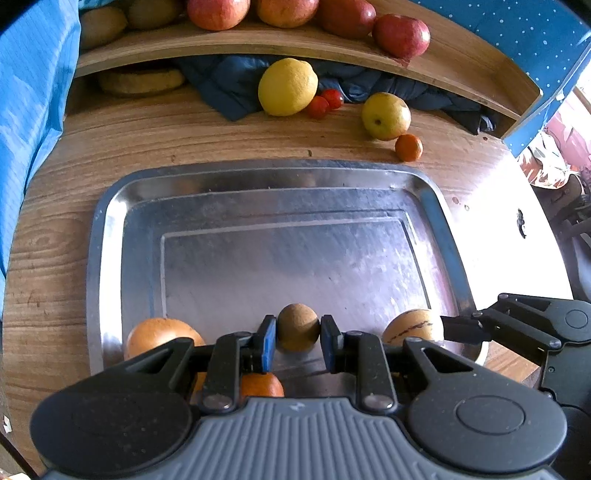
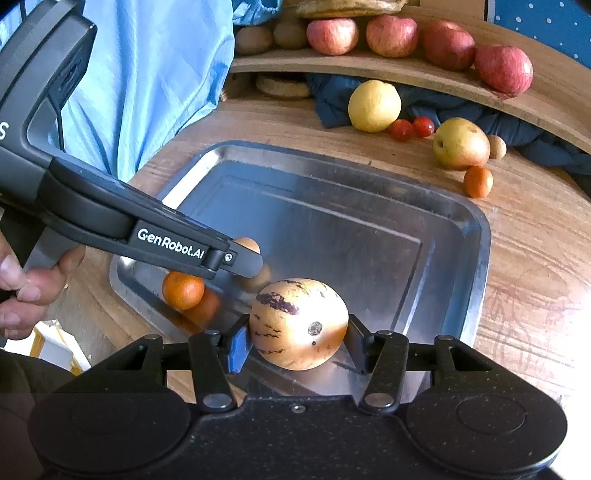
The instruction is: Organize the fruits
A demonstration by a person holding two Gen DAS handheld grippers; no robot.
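Observation:
A steel tray [image 1: 110, 236] lies on the wooden table. My left gripper [image 1: 297, 329] is shut on a small brown round fruit [image 1: 297, 320] low over the tray's near edge. In the right wrist view the left gripper [image 2: 249, 260] reaches in from the left, and the brown fruit [image 2: 248, 243] peeks above its finger. My right gripper [image 2: 297, 332] is shut on a yellow melon with purple stripes [image 2: 298, 323] over the tray's near right part. The melon [image 1: 412, 329] also shows beside the left gripper. Whether either fruit touches the tray I cannot tell.
On the tray sit a large orange [image 1: 159, 334] and a mandarin [image 2: 183, 290]. Behind the tray lie a lemon [image 1: 287, 86], two cherry tomatoes [image 1: 325, 103], a yellow apple [image 1: 386, 115] and a small mandarin [image 1: 409, 147]. Red apples [image 1: 400, 35] line a shelf. A person's hand [image 2: 22, 291] holds the left gripper.

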